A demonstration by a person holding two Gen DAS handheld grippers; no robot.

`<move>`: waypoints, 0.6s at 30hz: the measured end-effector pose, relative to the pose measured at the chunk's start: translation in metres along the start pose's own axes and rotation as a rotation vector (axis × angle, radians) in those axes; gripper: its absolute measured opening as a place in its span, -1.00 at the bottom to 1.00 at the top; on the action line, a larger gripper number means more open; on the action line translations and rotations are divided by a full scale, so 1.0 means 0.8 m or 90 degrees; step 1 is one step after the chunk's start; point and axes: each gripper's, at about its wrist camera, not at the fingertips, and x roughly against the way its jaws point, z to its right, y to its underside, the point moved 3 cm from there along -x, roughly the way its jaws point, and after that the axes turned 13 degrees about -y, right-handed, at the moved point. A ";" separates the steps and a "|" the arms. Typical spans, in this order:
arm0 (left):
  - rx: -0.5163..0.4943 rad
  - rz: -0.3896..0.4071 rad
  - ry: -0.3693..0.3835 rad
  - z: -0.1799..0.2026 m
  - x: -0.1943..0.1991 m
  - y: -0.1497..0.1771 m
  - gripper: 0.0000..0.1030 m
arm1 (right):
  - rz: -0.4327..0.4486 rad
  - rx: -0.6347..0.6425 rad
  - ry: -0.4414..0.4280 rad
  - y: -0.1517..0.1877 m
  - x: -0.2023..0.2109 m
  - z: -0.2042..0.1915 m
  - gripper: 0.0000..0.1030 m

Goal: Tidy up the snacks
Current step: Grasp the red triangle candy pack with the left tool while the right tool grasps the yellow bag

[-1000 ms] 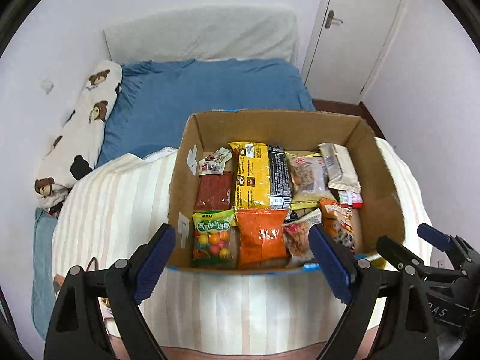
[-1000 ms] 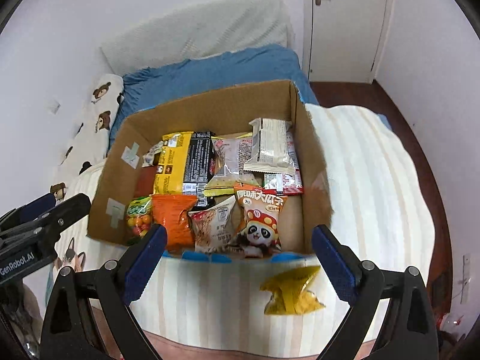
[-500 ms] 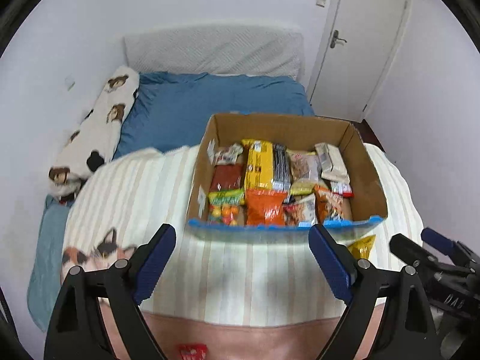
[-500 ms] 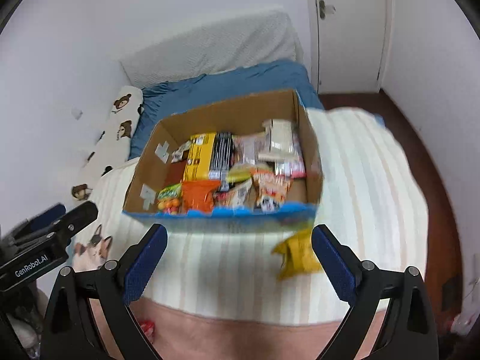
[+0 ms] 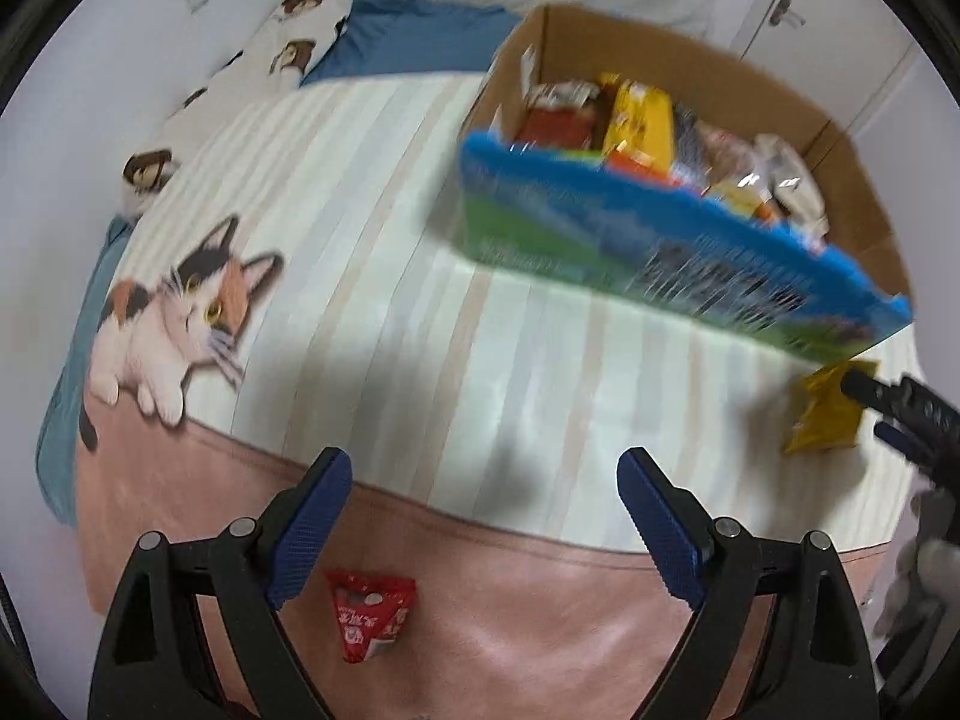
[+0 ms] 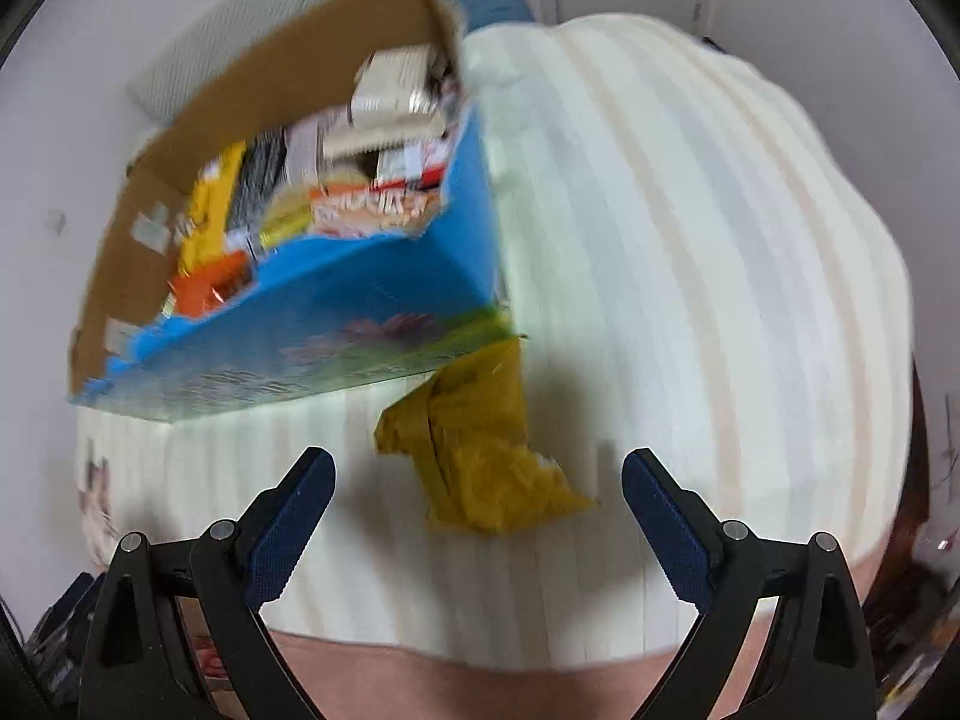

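Observation:
A cardboard box (image 5: 690,252) with a blue printed front stands on the striped blanket, packed with several snack packets (image 5: 642,120). A crumpled yellow packet (image 6: 480,456) lies on the blanket just in front of the box's right corner (image 6: 480,276). My right gripper (image 6: 480,468) hovers right over it, jaws closing but still wide, pads clear of the packet. In the left wrist view that yellow packet (image 5: 825,414) sits at the far right. A small red packet (image 5: 369,612) lies on the pink border, and my left gripper (image 5: 483,474) stands open above it, holding nothing.
The bed carries a striped blanket (image 5: 384,252) with a printed cat (image 5: 174,312), over a blue sheet (image 5: 408,42). A bear-print pillow (image 5: 282,42) lies along the left wall. A white door (image 5: 798,6) is at the back right.
Both grippers dropped lower and tilted further down toward the blanket's near edge. The box now looks larger and higher in view; the red and yellow packets sit close under the jaws.

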 end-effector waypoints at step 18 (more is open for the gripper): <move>0.034 -0.136 -0.049 -0.112 -0.057 0.107 0.76 | -0.174 0.062 -0.136 0.182 -0.042 -0.058 -0.02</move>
